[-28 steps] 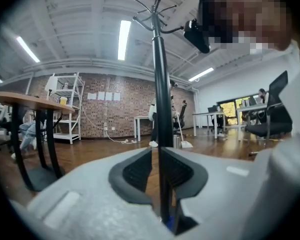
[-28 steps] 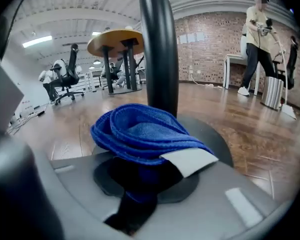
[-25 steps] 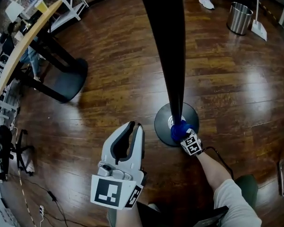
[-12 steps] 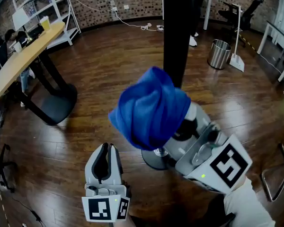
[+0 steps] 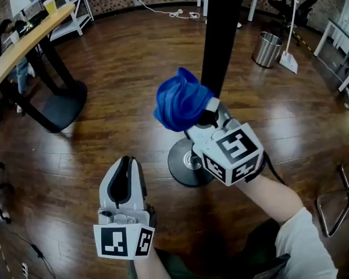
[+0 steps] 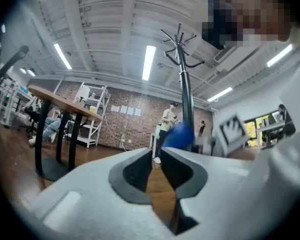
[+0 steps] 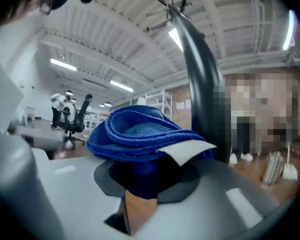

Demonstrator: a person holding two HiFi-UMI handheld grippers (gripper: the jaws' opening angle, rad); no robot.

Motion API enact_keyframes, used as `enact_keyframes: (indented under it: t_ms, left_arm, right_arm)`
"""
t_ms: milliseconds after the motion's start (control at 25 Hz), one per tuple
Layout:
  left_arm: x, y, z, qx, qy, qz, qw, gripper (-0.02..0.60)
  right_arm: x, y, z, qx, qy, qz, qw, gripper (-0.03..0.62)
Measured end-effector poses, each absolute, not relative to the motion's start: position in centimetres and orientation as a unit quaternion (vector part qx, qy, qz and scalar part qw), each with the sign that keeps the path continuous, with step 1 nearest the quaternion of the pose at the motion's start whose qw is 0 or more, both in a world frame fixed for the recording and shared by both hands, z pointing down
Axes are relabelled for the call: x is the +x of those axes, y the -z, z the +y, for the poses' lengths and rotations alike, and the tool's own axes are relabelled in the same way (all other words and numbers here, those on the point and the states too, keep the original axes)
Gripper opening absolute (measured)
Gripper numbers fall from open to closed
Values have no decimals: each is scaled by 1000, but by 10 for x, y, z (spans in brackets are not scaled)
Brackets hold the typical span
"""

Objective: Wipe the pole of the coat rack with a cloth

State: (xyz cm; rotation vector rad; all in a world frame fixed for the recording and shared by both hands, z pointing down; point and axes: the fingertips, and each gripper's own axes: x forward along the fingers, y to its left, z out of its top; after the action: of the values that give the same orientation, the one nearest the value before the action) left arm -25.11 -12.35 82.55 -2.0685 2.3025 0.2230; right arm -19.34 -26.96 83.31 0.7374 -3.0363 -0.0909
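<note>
Cloth (image 5: 180, 104) bunched in the right gripper's (image 5: 206, 111) clamped jaws, pole (image 5: 221, 34) just beyond; left gripper (image 5: 128, 164) pinched together, empty.

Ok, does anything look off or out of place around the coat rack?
Nothing stands out. The pole stands upright on its round base, and the blue cloth sits bunched in the right gripper, close beside the pole.

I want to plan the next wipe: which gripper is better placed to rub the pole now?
Right. The right gripper is shut on the blue cloth close beside the pole; the left gripper is empty and farther away.
</note>
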Motion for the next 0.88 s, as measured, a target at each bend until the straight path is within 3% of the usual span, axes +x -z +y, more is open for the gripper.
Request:
enact_keyframes:
  t_ms: [200,280,360,480,640,760,880]
  left_arm:
    - [-239,-828,-129,-692,-54,719,21,52]
    - [-232,-835,-130,-700,-47,712,15,52]
    - [-226,-842,-133,-705,-38,708,9,52]
    - [-233,-847,-143,-708,-26,705,7,52]
    - [-251,-805,-132,-705,-53,707,4,52]
    - [-251,-698,-114,-707,-44,706,33,52]
    - [-241,-557,-108,-717,-56,694,37,52]
  right_arm:
    - [-184,-1257,-276,287,-63,-934,202,95]
    - [-156,-1354,-269,316,-105,-906,262,96]
    - [-149,-1375,-259,314,-124,-901,272,95]
    - [-190,-1282,-245,264,-122,-935,203,95]
    - [-208,-975,-202,177,-104,-978,23,97]
    - [-180,-711,-164,137,-29,-985,-98,97]
    - [-155,-515,-149,123,3,-982,-146,98]
